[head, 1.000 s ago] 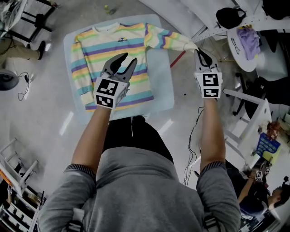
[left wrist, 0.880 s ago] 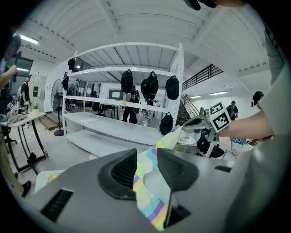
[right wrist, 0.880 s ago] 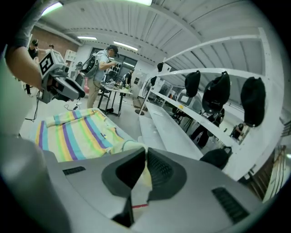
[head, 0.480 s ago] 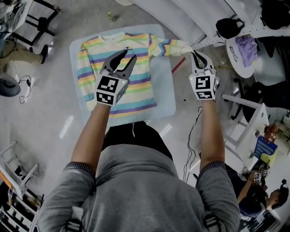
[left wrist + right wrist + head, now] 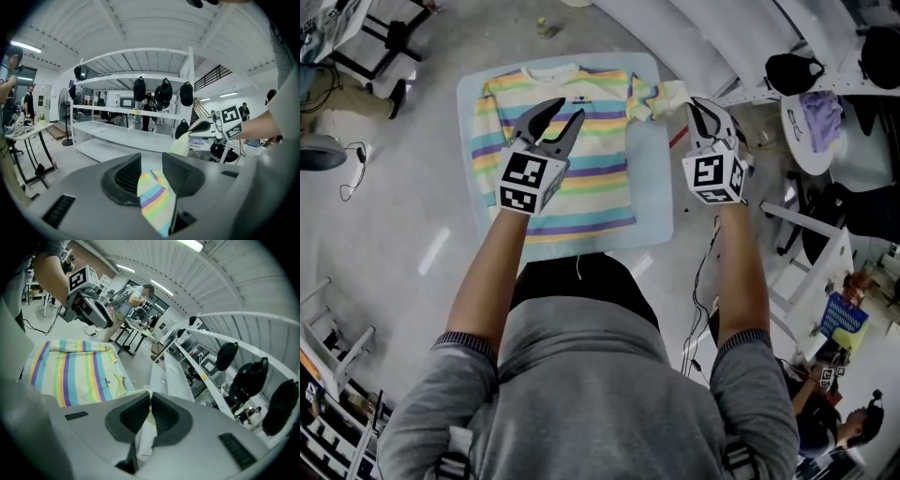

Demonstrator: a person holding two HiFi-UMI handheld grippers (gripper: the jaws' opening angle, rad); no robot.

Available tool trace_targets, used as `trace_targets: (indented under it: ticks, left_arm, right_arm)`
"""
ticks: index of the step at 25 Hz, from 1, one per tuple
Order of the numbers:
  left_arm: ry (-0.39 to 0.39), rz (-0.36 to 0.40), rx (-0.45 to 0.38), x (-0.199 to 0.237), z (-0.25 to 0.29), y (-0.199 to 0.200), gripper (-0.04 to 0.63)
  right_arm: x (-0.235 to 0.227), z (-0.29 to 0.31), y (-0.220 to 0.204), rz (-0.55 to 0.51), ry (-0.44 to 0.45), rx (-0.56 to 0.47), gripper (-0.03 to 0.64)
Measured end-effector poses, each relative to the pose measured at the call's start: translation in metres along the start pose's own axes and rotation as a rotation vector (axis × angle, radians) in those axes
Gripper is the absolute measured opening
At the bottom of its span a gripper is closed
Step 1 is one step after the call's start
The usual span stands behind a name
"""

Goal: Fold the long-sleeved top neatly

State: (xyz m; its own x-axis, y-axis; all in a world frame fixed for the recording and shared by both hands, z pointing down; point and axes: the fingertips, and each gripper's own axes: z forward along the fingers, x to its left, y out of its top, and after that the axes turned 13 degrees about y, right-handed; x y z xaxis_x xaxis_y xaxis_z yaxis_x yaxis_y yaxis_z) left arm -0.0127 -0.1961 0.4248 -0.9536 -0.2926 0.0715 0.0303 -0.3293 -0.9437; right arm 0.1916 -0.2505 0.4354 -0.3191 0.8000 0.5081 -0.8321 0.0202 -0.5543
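Since a second ago your right claw (image 5: 705, 111) has carried the cuff (image 5: 675, 92) inward. The sleeve (image 5: 645, 98), which was stretched far to the side, now hangs short and bunched near the shoulder of the top (image 5: 591, 178). Your left claw (image 5: 565, 112) hovers over the chest as before.

The right claw is clenched on the pale cuff, with the cloth pinched between its pads. The left claw is released. Striped cloth shows through its gap from below, but nothing presses on it.

The top lies flat, front up, on a pale blue mat (image 5: 654, 202), under the left claw and to the left of the right one. I judge the work is only beginning: this sleeve is lifted but not yet laid across the body. The other sleeve (image 5: 485, 155), to the left of the left claw, and the body fold are still left.

Just beside the right claw, a red stick (image 5: 679, 138) lies on the floor. To its right stand a white shelf frame (image 5: 750, 89), a black bag (image 5: 792, 70) and a purple cloth (image 5: 821, 111). Nothing lies on the top itself.
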Motion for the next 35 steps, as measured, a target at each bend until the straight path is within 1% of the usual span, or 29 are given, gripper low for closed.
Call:
trace_targets:
  ticks: [2,5,6,9,13,15,21,28,35]
  left_arm:
    - [0.018,-0.006,-0.003,0.013,-0.003,-0.003,0.158]
    - [0.037,-0.011,0.034,0.032,-0.008,-0.012,0.158]
    - [0.044,-0.016,0.035,0.039,-0.009,-0.012,0.158]
    - [0.071,-0.032,-0.013,0.059,-0.011,-0.009,0.158]
    - [0.095,-0.05,0.014,0.087,-0.017,-0.019,0.158]
    - [0.11,-0.062,0.0,0.102,-0.019,-0.023,0.158]
    - [0.145,-0.087,0.007,0.137,-0.022,-0.043,0.158]
    - [0.175,-0.13,0.035,0.169,-0.025,-0.071,0.158]
    - [0.193,-0.15,0.047,0.192,-0.023,-0.104,0.158]
  right_arm:
    - [0.005,0.013,0.012,-0.023,0.019,0.0,0.021]
    - [0.013,0.031,0.031,-0.056,0.04,-0.005,0.021]
    - [0.016,0.038,0.038,-0.069,0.049,-0.007,0.021]
    - [0.027,0.059,0.058,-0.112,0.083,-0.011,0.021]
    - [0.044,0.089,0.086,-0.157,0.123,-0.014,0.021]
    - [0.054,0.105,0.098,-0.174,0.141,-0.018,0.021]
    - [0.083,0.151,0.128,-0.206,0.181,-0.03,0.021]
    - [0.125,0.202,0.154,-0.24,0.223,-0.047,0.021]
    - [0.174,0.255,0.163,-0.278,0.279,-0.041,0.023]
